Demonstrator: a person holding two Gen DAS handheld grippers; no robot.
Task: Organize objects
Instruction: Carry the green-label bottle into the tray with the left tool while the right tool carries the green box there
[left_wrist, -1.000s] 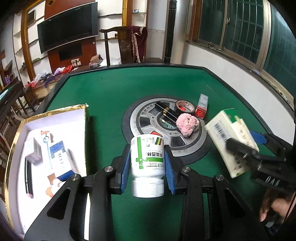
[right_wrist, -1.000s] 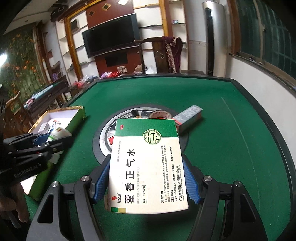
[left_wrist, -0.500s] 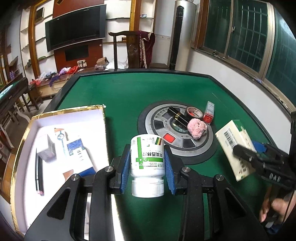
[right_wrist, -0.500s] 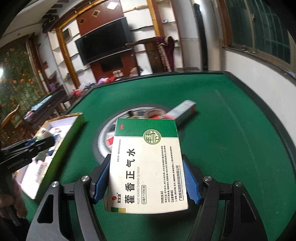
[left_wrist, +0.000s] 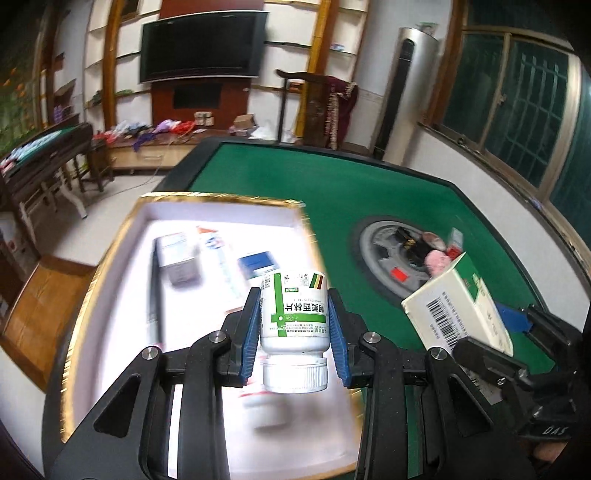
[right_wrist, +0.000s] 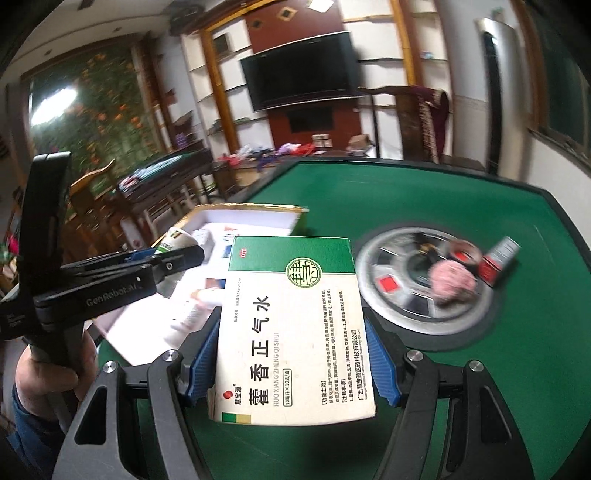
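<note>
Item: bottle (left_wrist: 294, 314), gripped in my left claw (left_wrist: 294, 325), now over the box (left_wrist: 110, 266), previously above the table (left_wrist: 369, 192). Right claw (right_wrist: 291, 343) grips carton (right_wrist: 295, 332) beside box. Release next, I judge.

Wall-mounted television (left_wrist: 202, 46), wooden shelving (right_wrist: 221, 92), barred windows (left_wrist: 517, 110).

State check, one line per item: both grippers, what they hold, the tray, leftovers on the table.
left gripper: shut on pill bottle
pill bottle: held above tray, cap toward camera
right gripper: shut on medicine box
medicine box: held above table
tray: open, several items inside
pink pompom: loose on grey disc
</note>
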